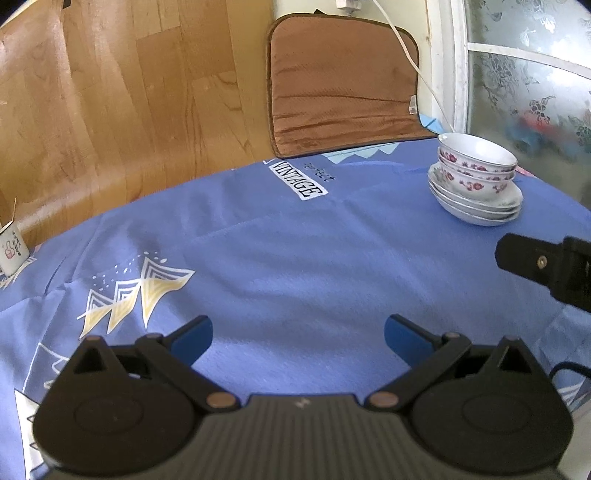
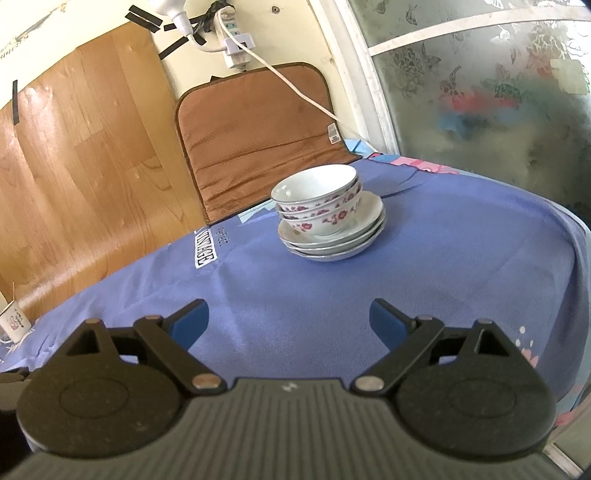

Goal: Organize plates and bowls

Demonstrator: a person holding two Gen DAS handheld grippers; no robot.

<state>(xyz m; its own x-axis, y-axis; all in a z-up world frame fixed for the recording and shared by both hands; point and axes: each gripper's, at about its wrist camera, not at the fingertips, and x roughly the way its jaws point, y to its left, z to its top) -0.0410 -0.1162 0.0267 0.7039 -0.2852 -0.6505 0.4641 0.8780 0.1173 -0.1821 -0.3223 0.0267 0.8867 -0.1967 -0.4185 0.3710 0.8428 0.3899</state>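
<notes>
While I look through the left wrist camera, my left tool (image 1: 298, 334) hangs over the blue cloth (image 1: 295, 258) that covers the bench, its jaws spread wide with nothing between them. A small white cup (image 1: 11, 247) stands at the bench's left edge, and behind the far edge a brown quilted cushion (image 1: 340, 85) leans against the wall beside wood-grain panelling (image 1: 110, 92). A white cable (image 1: 406, 48) runs down across the cushion. The stack of bowls (image 1: 476, 162) sits on the stack of plates (image 1: 476, 203) near the far right corner, well apart from this tool and off to its right. The black tip of my right tool (image 1: 532, 264) juts in from the right edge, just short of the stack, and no other object lies between it and the dishes.

Through the right wrist camera, the right tool (image 2: 289, 323) is likewise wide open and holding nothing. The bowls (image 2: 317, 199) and plates (image 2: 332, 240) lie straight ahead toward the far edge, with bare cloth between. The bowls are glossy white ceramic with pink and red flowers, nested; the plates beneath are shallow, wavy-rimmed and stacked evenly. Frosted, flower-patterned glass (image 2: 480, 92) stands behind the right side, and a power strip (image 2: 232, 33) hangs on the wall.
</notes>
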